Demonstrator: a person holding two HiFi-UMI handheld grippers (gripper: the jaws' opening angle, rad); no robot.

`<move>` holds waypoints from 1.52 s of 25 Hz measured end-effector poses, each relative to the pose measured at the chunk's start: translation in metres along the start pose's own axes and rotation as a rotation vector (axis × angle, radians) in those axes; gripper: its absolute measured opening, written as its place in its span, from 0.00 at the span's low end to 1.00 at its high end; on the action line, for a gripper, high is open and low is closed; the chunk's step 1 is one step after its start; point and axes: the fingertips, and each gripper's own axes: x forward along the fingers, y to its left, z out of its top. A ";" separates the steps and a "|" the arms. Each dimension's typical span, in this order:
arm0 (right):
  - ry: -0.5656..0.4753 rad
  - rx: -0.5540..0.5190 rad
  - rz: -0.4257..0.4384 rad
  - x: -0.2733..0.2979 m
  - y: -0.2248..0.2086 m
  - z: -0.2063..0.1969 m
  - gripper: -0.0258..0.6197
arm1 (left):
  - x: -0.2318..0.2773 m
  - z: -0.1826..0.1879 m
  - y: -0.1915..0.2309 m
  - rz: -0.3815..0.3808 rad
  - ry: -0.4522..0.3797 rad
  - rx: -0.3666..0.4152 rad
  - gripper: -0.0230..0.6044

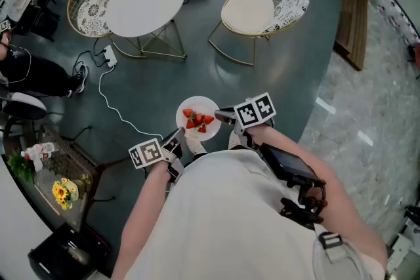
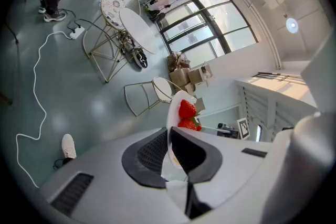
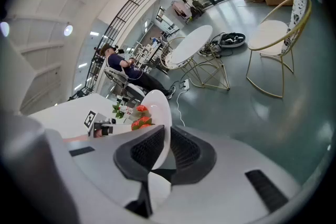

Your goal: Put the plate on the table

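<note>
Plate (image 1: pixel 195 104) of strawberries (image 1: pixel 199 121), opposite rims pinched and partly hidden in left gripper (image 1: pixel 178 135) and right gripper (image 1: pixel 222 116) jaws, round desk (image 1: pixel 146 3) well apart.

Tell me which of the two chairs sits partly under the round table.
The left chair, its seat overlapped by the white table; the right chair stands clear.

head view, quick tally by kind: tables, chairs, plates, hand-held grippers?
table: 1
chairs: 2
plate: 1
hand-held grippers: 2, left hand-held gripper and right hand-held gripper, each shut on the plate's rim
Total: 6
</note>
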 end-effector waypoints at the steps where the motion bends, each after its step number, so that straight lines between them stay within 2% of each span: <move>1: -0.007 0.023 -0.005 -0.011 -0.004 -0.008 0.07 | 0.006 -0.010 -0.005 -0.003 0.023 -0.002 0.06; 6: -0.036 0.055 -0.031 -0.046 -0.019 -0.028 0.07 | 0.029 -0.039 -0.020 -0.012 0.101 -0.012 0.06; 10: -0.063 0.036 -0.024 -0.049 -0.022 -0.022 0.07 | 0.033 -0.036 -0.024 -0.009 0.103 -0.010 0.06; 27: -0.076 0.114 -0.002 -0.043 -0.035 -0.015 0.07 | 0.038 -0.024 -0.027 0.013 0.100 0.045 0.06; 34: -0.087 0.133 0.016 -0.040 -0.031 -0.020 0.07 | 0.033 -0.025 -0.024 0.043 0.109 0.077 0.06; 38: -0.091 0.140 0.007 -0.040 -0.034 -0.025 0.07 | 0.035 -0.030 -0.020 0.045 0.120 0.067 0.06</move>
